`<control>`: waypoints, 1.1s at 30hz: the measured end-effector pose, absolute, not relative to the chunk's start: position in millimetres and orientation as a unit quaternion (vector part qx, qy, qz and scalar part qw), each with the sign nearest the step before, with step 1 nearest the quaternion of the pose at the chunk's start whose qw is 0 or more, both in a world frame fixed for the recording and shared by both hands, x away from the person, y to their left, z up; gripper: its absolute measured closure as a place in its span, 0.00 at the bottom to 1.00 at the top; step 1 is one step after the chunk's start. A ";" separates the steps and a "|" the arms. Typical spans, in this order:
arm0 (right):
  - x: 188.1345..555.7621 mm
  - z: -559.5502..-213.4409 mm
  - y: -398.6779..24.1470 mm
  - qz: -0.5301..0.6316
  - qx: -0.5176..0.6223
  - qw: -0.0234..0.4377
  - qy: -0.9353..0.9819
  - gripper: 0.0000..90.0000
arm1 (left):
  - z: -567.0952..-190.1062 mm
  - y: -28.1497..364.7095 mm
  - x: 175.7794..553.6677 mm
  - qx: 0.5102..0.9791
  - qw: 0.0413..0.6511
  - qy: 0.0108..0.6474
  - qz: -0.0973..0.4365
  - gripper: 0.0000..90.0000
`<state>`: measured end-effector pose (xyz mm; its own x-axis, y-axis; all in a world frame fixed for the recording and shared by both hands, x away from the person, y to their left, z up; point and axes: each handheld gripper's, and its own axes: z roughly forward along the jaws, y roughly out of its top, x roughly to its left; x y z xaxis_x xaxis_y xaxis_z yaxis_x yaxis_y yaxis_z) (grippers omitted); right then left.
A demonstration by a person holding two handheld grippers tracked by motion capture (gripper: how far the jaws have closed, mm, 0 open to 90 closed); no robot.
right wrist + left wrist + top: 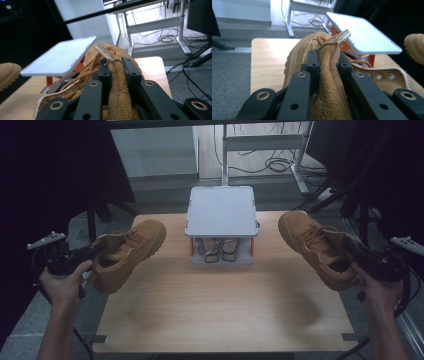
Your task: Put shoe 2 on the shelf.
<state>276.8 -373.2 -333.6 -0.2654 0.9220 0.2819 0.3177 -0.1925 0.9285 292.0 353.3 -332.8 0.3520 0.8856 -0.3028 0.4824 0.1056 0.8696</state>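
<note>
**Two tan boots held off the table, one in each gripper**

High view: the left gripper grips the left boot by the collar at its heel end. The boot's long axis runs from the jaws up and to the right, toe aimed at the far middle of the wooden table and towards the white-topped rack. The boot hangs tilted over the table's left edge, its sole turned down and to the right. The right gripper holds the right boot the same way; its axis runs from the jaws up and to the left, toe also aimed at the rack, sole turned outwards. The two boots are well apart, with the rack between their toes. A pair of sandals sits on the rack's lower shelf.

Left gripper view: the jaws are clamped on a fold of the boot's suede collar and mesh lining, which rises straight up between the fingers. The boot's body stretches away beyond the fingertips, and the rack's top lies farther off to the right.

Right gripper view: the jaws pinch the right boot's collar edge between the fingers. Laces spill just left of the fingers, and the toe points ahead, away from them
</note>
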 end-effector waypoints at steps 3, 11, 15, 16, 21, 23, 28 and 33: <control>279.6 -327.0 -366.7 0.563 0.538 0.271 0.565 0.87 | -324.8 348.7 296.1 0.635 0.525 0.531 0.197 0.86; 293.8 -312.5 -347.7 0.594 0.530 0.260 0.547 0.87 | -306.3 329.4 307.5 0.626 0.547 0.518 0.202 0.86; 300.5 -304.1 -336.1 0.603 0.528 0.255 0.541 0.87 | -300.7 315.1 316.9 0.625 0.557 0.511 0.197 0.86; 302.2 -301.9 -333.4 0.604 0.527 0.255 0.541 0.87 | -299.9 311.2 319.3 0.624 0.559 0.510 0.197 0.86; 310.3 -293.9 -322.3 0.609 0.527 0.251 0.538 0.87 | -296.9 292.2 332.5 0.622 0.570 0.504 0.188 0.86; 313.7 -292.6 -319.2 0.611 0.530 0.248 0.533 0.87 | -294.1 285.3 337.0 0.622 0.573 0.501 0.185 0.86; 320.9 -290.9 -313.2 0.618 0.540 0.241 0.518 0.87 | -284.5 269.8 346.0 0.625 0.576 0.494 0.183 0.86; 328.7 -289.3 -304.7 0.616 0.545 0.243 0.514 0.87 | -278.0 255.2 354.5 0.626 0.581 0.488 0.179 0.86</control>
